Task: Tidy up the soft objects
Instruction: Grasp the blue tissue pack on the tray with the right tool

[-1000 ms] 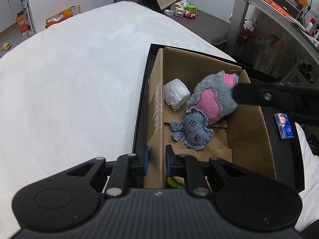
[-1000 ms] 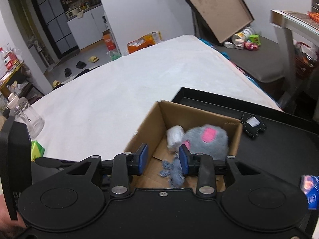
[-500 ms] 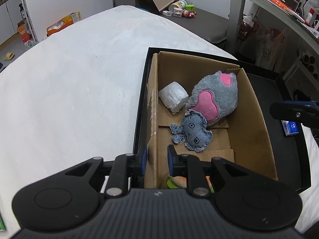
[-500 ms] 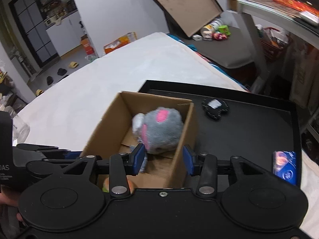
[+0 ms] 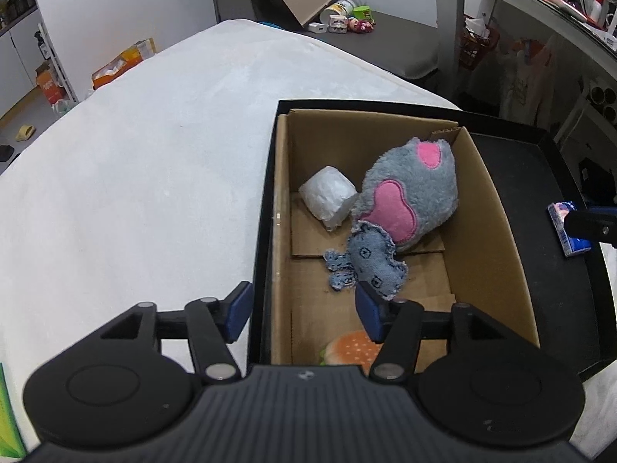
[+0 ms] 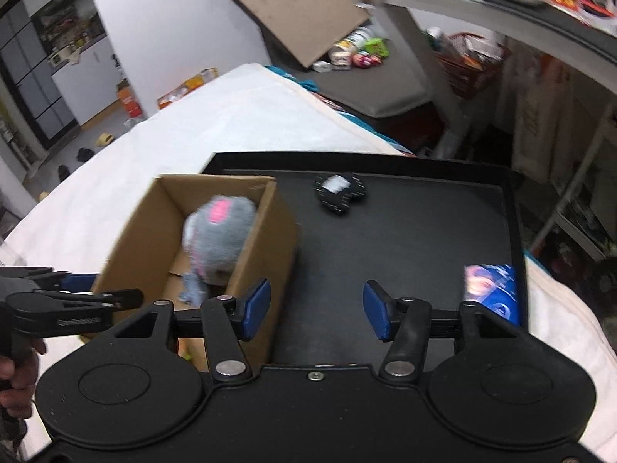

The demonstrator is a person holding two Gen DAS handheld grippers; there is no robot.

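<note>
Looking down from the left wrist, the left gripper [image 5: 304,310] hangs over the near left wall of the cardboard box [image 5: 497,227], its jaws opening and straddling that wall without pressing on it. Inside the box lie a grey and pink plush toy [image 5: 412,196], a small denim toy [image 5: 370,260] touching its lower edge, a white wrapped roll [image 5: 327,195] just beside it on the left, and a plush burger [image 5: 353,347] at the near end. The box stands in a black tray [image 5: 540,177] on a white bed [image 5: 135,173]. A blue packet [image 5: 568,229] lies on the tray's right side.

From the right wrist, the right gripper [image 6: 316,310] hovers above bare tray floor right of the box, its jaws opening with nothing between them. A black fabric piece [image 6: 339,193] rests near the tray's far edge, well apart.
</note>
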